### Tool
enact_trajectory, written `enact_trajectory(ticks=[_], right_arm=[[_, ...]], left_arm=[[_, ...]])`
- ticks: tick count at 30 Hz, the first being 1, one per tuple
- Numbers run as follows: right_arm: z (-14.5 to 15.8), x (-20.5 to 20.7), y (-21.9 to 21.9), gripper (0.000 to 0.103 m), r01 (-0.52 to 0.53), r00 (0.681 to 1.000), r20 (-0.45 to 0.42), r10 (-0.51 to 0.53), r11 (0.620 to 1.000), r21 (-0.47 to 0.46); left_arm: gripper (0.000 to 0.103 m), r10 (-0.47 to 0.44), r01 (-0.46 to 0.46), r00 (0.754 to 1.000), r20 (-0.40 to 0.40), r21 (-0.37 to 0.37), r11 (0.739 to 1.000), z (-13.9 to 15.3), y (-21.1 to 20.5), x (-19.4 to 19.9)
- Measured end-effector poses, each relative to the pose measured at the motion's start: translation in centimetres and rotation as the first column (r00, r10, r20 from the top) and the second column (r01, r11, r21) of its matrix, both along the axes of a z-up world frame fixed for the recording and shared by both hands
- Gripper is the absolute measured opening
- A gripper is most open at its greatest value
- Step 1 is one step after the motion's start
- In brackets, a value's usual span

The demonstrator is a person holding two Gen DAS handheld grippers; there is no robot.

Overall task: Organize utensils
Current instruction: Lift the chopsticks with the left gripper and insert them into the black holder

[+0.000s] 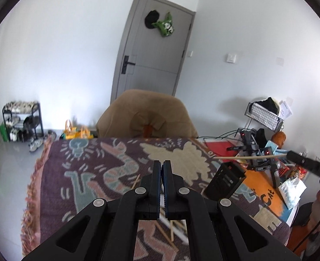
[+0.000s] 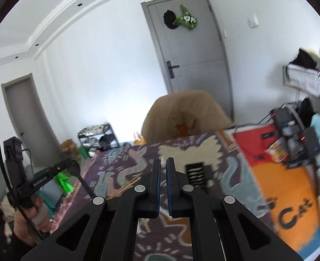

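Wooden chopstick (image 1: 247, 157) is your task piece. It's clamped in the right gripper (image 2: 163, 161), w/ only its pale tip showing past the fingertips in the right wrist view. The left wrist view shows its full length: it sticks out from that gripper roughly level and crosses the air above the table, not touching it.

The black slotted holder (image 2: 194, 171) sits on the patterned cloth (image 1: 83, 163), just ahead of the held tip and a bit to its right. In the left view it's right below the stick's free end. The long axis is near level while the holder's mouth looks to face up and is tilted, so I'd judge you need to tip the stick nose-down before it goes in. The right hand is clearly the nearer one.

The left gripper (image 1: 162, 163) is clenched w/ nothing visible between the pads, over mid-table and apart from the holder. More loose chopsticks (image 2: 127, 187) lie on the cloth under and beside it, approx. betw. the two grippers. They're prob. next, and the left side is closer to them.

Room to move:
- Open cloth lies left of and in front of the holder.
- The right side is crowded: the tripod gear (image 1: 251, 150) and packets sit near the holder, so a wide swing of the stick that way could snag.
- The fringed table edge (image 1: 32, 184) is well apart on the left.
- The tan chair (image 1: 146, 113) stands beyond the far edge, out of your way.
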State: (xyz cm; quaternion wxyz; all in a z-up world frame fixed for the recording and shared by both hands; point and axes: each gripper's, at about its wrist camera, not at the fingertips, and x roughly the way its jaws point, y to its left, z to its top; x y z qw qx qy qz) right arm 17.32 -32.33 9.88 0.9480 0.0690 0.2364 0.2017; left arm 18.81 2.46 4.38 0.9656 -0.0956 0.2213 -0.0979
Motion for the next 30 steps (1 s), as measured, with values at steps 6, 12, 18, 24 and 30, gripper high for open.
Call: enact_trajectory(ticks=[6, 12, 18, 24, 30], right_arm=[[0.1, 0.0, -1.4, 0.006, 0.041, 0.999, 0.001, -0.041, 0.998, -0.045], [-0.4, 0.4, -2.4, 0.006, 0.048, 0.999, -0.02, -0.049, 0.998, -0.051], [-0.6, 1.1, -2.5, 0.007, 0.046, 0.999, -0.025, -0.047, 0.997, -0.059], [-0.5, 1.2, -2.9, 0.006, 0.038, 0.999, -0.017, -0.039, 0.998, -0.054], [-0.5, 2.8, -3.4, 0.006, 0.036, 0.999, -0.023, -0.037, 0.998, -0.047]], left_arm=[[0.001, -0.044, 0.043, 0.999, 0.03, 0.021, 0.999, 1.3, -2.5, 0.9], [0.001, -0.094, 0.092, 0.995, 0.04, 0.052, 0.994, 1.8, -5.5, 1.9], [0.001, -0.121, 0.119, 0.992, 0.037, 0.05, 0.992, 1.7, -7.2, 2.8], [0.001, -0.135, 0.132, 0.99, 0.033, 0.078, 0.988, 2.1, -9.0, 4.0], [0.001, -0.145, 0.14, 0.988, 0.045, 0.096, 0.985, 2.5, -10.6, 5.2]])
